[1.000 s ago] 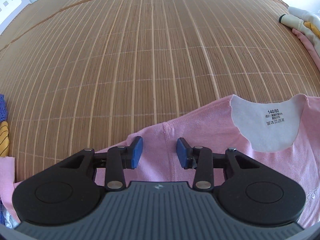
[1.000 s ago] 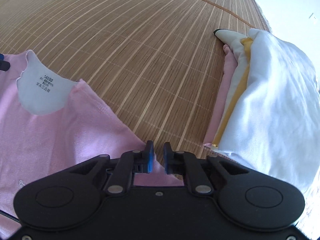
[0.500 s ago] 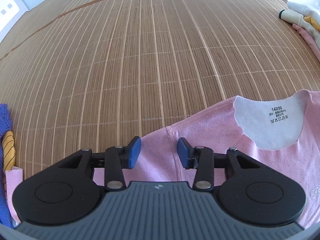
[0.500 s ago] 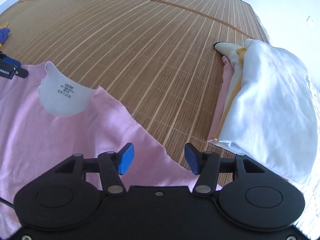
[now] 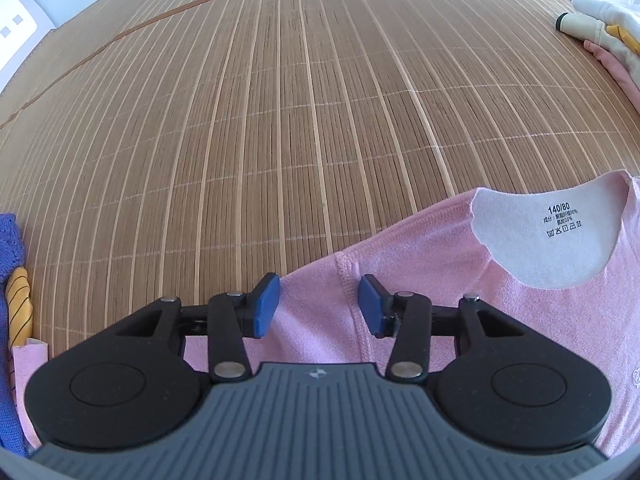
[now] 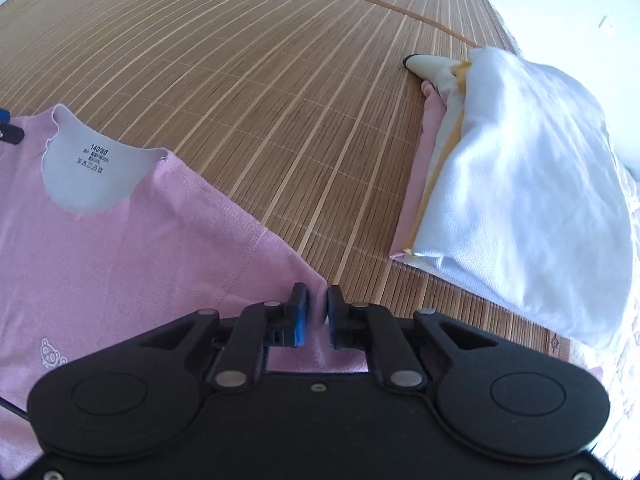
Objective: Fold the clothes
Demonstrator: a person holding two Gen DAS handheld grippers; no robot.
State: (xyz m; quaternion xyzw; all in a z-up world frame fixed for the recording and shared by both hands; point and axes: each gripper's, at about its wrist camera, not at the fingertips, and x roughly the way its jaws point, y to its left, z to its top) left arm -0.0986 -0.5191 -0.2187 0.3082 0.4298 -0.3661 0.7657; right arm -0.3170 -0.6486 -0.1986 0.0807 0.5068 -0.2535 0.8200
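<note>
A bamboo slat mat (image 5: 320, 120) in warm brown, bound by faint cross-stitching and crossed by one darker curved seam, is seen to cover the whole working surface; pale wall is visible beyond its far edge, and a white panel with small grey squares (image 5: 18, 26) is caught at the upper left of the left wrist view. A pink shirt (image 6: 120, 248) is laid flat on the mat with its neckline towards the far side, and its white inner neck lining (image 5: 540, 236) is printed with "140/80", two lines of small characters that cannot be read, and a row of care symbols. A small white bear outline (image 6: 54, 352) is printed lower on the front. The left gripper (image 5: 318, 306) is held wide open above the shoulder seam, and nothing is grasped between its blue pads. The right gripper (image 6: 317, 314) is nearly closed, with the edge of the shirt's sleeve pinched between its pads. On the right, well apart from the shirt, a stack of folded clothes (image 6: 520, 184) is set, white on top with yellow and pink edges beneath. At the left edge, blue knit and yellow striped fabric (image 5: 14, 276) is partly seen.
</note>
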